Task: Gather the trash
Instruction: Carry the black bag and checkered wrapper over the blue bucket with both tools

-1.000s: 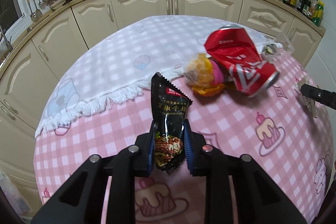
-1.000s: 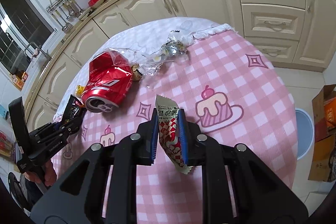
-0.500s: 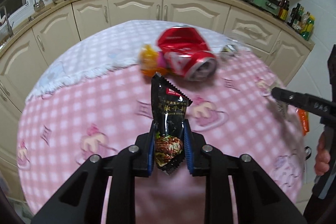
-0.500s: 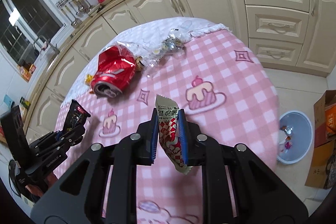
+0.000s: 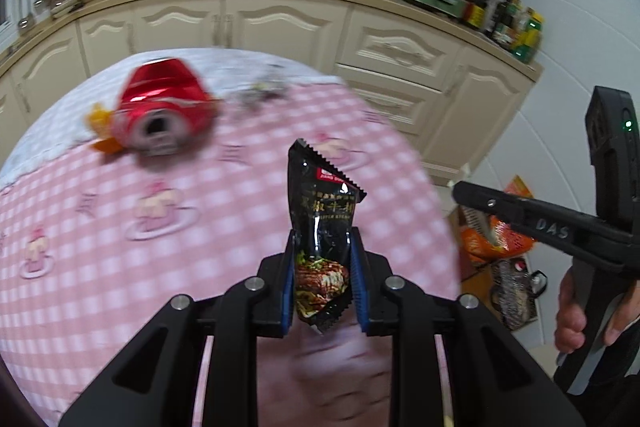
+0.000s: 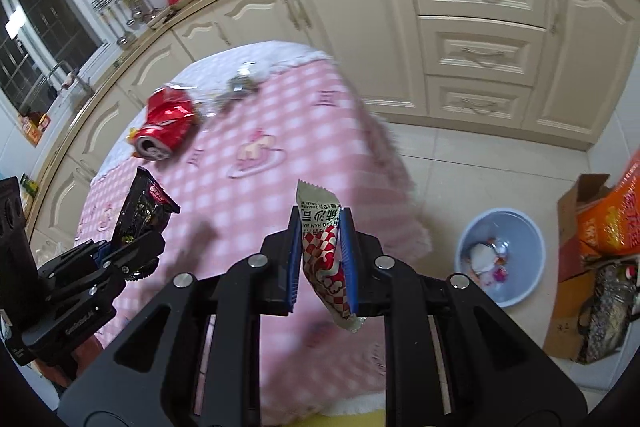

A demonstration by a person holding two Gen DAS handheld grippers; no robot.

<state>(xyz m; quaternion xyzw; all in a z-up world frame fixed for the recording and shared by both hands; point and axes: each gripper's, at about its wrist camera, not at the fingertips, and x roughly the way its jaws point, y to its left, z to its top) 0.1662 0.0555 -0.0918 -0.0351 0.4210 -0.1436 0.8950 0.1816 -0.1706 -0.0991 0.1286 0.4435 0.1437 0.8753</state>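
Observation:
My left gripper (image 5: 322, 281) is shut on a black snack packet (image 5: 326, 223), held upright over the pink checked table (image 5: 120, 267). The same black snack packet (image 6: 142, 207) shows at the left of the right wrist view. My right gripper (image 6: 320, 263) is shut on a white and red checked sachet (image 6: 324, 255) near the table's right edge. A crushed red can (image 5: 164, 109) lies on the far side of the table beside an orange wrapper (image 5: 100, 125) and a clear crumpled wrapper (image 5: 264, 89). A pale blue bin (image 6: 502, 259) with some scraps stands on the floor to the right.
Cream kitchen cabinets (image 6: 480, 39) curve behind the table. Cardboard boxes and an orange bag (image 6: 608, 223) sit on the tiled floor right of the bin. A person's hand (image 5: 576, 311) holds the right gripper's handle at the edge of the left wrist view.
Both grippers have swung right, each keeping its packet. The can and wrappers slid left in both views, and the blue bin and the floor came into the right wrist view.

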